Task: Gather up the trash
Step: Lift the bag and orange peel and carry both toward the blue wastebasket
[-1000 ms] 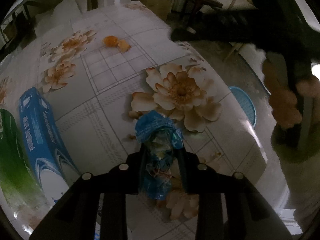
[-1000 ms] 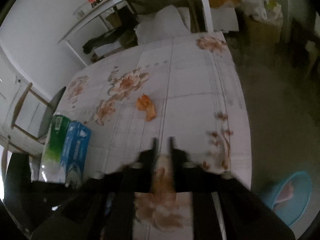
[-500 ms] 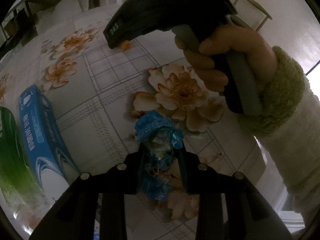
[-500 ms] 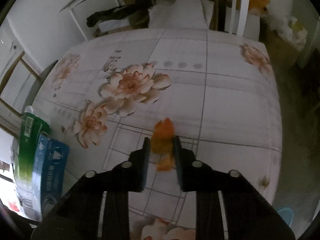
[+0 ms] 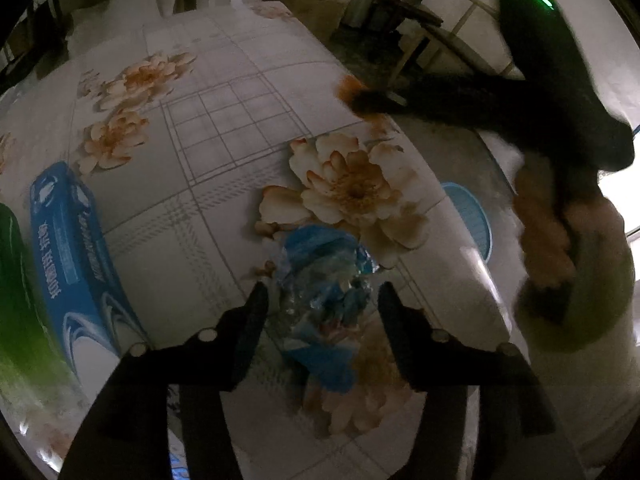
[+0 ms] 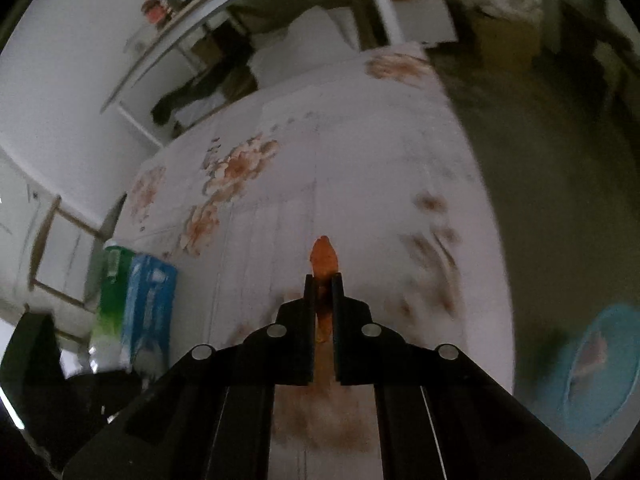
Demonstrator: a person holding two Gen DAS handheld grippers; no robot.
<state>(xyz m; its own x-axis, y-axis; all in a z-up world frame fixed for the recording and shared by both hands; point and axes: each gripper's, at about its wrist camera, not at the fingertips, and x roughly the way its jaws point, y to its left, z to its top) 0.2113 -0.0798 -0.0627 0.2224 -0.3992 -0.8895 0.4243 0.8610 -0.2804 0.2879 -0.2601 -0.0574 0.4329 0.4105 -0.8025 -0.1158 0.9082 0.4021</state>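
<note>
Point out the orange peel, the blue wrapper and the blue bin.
orange peel (image 6: pixel 325 258), right wrist view, tip sticking out past the fingers.
blue wrapper (image 5: pixel 320 284), left wrist view, crumpled middle.
blue bin (image 5: pixel 472 216), left wrist view, mesh wall.

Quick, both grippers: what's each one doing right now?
Left gripper: opening, blue wrapper between the jaws, no longer pinched.
Right gripper: closing on the orange peel.

Blue box (image 5: pixel 68 256) beside green pack (image 5: pixel 16 304), floral tablecloth (image 5: pixel 224 128).

Dim indoor light, strong fisheye bending, dark vignetted corners, motion blur in both views
</note>
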